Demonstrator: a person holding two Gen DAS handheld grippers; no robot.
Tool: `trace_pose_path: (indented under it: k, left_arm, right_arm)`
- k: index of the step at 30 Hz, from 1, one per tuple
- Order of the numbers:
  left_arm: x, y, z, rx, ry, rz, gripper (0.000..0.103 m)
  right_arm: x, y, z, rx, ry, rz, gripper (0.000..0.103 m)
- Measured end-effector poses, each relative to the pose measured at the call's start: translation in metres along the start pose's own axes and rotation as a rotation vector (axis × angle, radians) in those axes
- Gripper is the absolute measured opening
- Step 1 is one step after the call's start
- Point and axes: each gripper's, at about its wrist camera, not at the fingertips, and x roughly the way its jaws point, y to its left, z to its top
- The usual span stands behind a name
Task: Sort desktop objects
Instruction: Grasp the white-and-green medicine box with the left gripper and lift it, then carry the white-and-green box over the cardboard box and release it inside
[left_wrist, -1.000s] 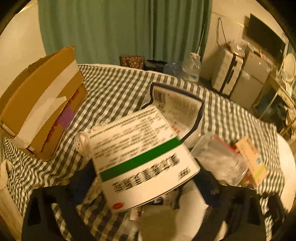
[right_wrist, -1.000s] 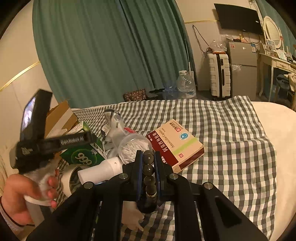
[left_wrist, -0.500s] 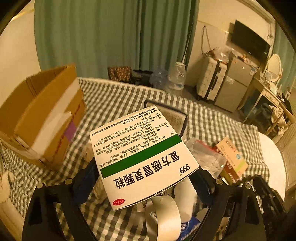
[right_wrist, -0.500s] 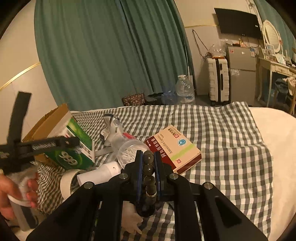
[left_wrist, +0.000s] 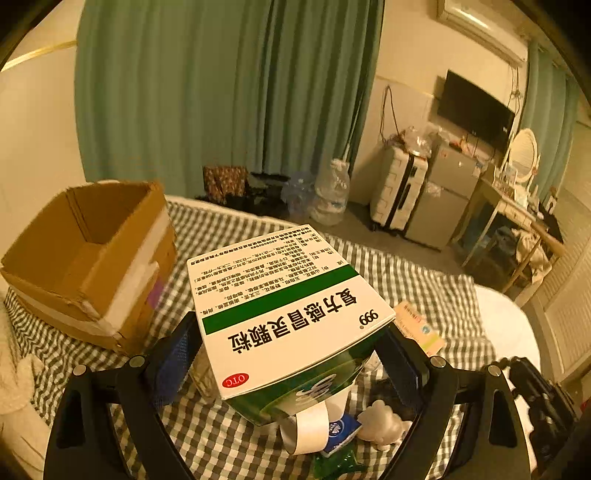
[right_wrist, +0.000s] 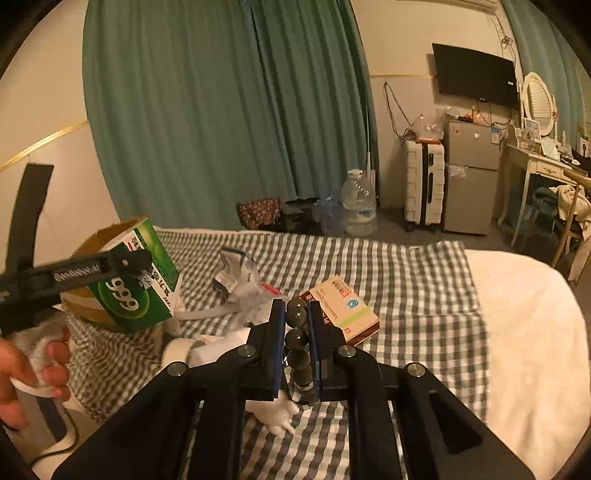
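My left gripper (left_wrist: 288, 334) is shut on a green and white medicine box (left_wrist: 284, 314) and holds it tilted in the air above the checked cloth. An open cardboard box (left_wrist: 92, 258) stands to its left. The right wrist view shows that same medicine box (right_wrist: 136, 284) in the left gripper (right_wrist: 122, 267), just in front of the cardboard box (right_wrist: 107, 230), with a person's hand (right_wrist: 22, 365) on the handle. My right gripper (right_wrist: 296, 308) is shut on a string of dark beads (right_wrist: 297, 315) that hangs down between its fingers.
On the checked cloth (right_wrist: 406, 280) lie a red and white medicine box (right_wrist: 341, 308), a tape roll (left_wrist: 306, 424), a white figurine (left_wrist: 384, 424) and crumpled plastic packaging (right_wrist: 240, 273). Bare white bedding (right_wrist: 524, 332) lies to the right. A suitcase and a fridge stand behind.
Both grippers have risen. The left one has lifted the medicine box off the pile and carried it closer to the cardboard box. The right one still grips the beads.
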Motion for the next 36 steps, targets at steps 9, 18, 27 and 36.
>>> trace_pose_path:
  k: [9,18,27,36]
  left_arm:
    - [-0.046,0.015,0.018,-0.055,-0.059,-0.034,0.093]
    - [-0.085,0.055,0.053,-0.029,-0.097,-0.046,0.093]
    - [-0.104,0.114,0.085,0.079,-0.139,-0.007,0.093]
    - [-0.106,0.177,0.104,0.12,-0.208,0.058,0.093]
  right_arm:
    - [-0.063,0.031,0.027,-0.074,-0.035,-0.084,0.012]
    - [-0.095,0.076,0.058,-0.106,-0.054,-0.087,0.012]
    - [-0.093,0.137,0.088,-0.188,-0.043,-0.036,0.012]
    - [-0.04,0.227,0.114,-0.313,0.01,0.074,0.012]
